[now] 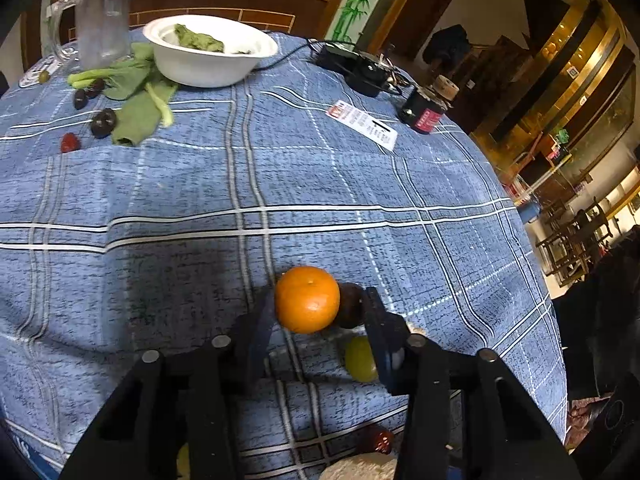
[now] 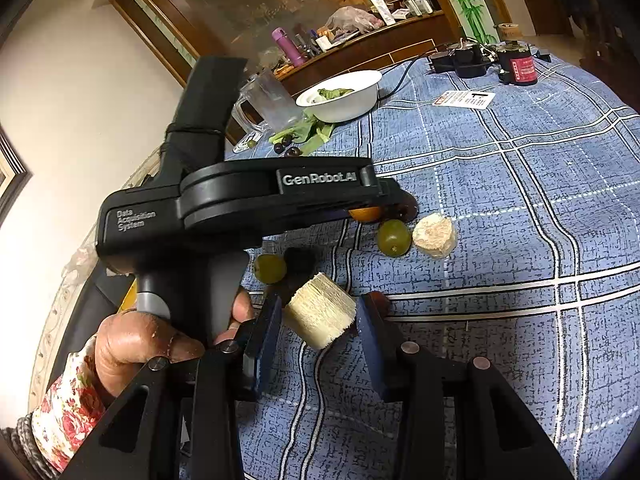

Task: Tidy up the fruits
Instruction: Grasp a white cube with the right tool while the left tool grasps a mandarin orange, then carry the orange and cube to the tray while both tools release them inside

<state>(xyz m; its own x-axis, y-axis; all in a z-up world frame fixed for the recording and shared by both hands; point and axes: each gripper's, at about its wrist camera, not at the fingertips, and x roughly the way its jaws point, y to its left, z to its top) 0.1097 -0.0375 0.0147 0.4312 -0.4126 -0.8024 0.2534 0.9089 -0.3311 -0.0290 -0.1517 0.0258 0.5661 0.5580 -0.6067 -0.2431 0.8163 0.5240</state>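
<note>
The left hand-held gripper [image 1: 318, 308] brackets the orange [image 1: 307, 299] on the tabletop [image 1: 360, 184]; its jaws are wide, the left finger touching or nearly touching, the right apart, so no grip is confirmed. The right hand-held gripper [image 2: 318, 316] stands open around a pale fibrous chunk [image 2: 320, 311], apparently unclamped. The white bowl [image 1: 208, 66] at the far edge holds only green leaf; it is the probable destination.

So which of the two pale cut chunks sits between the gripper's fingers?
The nearer ridged cream chunk; the other pale chunk lies farther off beside a green grape.
</note>
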